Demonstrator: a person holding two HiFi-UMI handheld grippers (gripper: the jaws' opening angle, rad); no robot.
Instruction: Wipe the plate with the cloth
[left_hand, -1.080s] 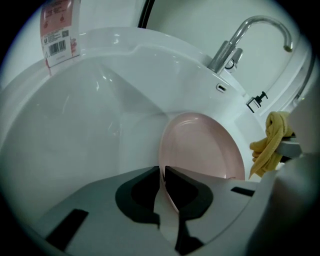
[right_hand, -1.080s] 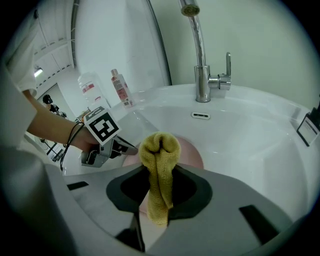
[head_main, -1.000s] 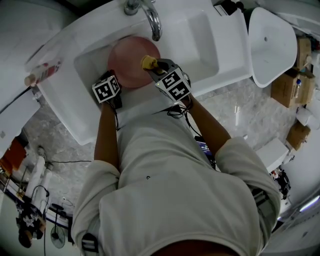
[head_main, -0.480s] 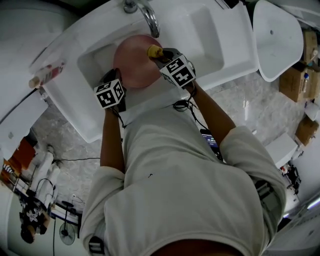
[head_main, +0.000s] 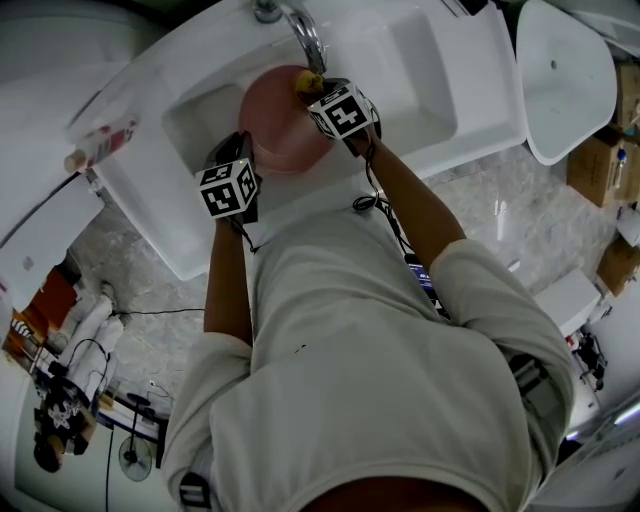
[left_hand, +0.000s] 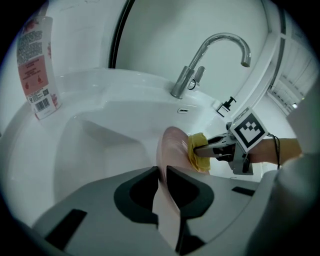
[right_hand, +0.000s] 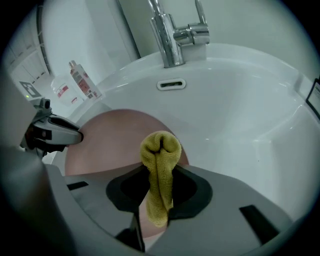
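Note:
A pink plate (head_main: 275, 125) stands tilted on edge inside the white sink (head_main: 420, 60). My left gripper (head_main: 243, 152) is shut on its near rim; in the left gripper view the plate (left_hand: 171, 147) runs edge-on between the jaws of that gripper (left_hand: 161, 186). My right gripper (head_main: 314, 88) is shut on a folded yellow cloth (head_main: 304, 80) that presses on the plate's far upper part, under the faucet. In the right gripper view the cloth (right_hand: 159, 155) sticks out past the right gripper (right_hand: 159, 196) against the plate (right_hand: 112, 140). The left gripper (right_hand: 52, 132) shows there at the plate's left rim.
A chrome faucet (head_main: 300, 30) arches over the sink just above the plate. A soap bottle (head_main: 100, 140) lies on the sink's left rim. A second white basin (head_main: 565, 70) and cardboard boxes (head_main: 600, 160) stand at the right. Sink walls close in all around.
The right gripper has carried the cloth across the plate's face toward the faucet. The plate and left gripper have shifted a little to the right in the view.

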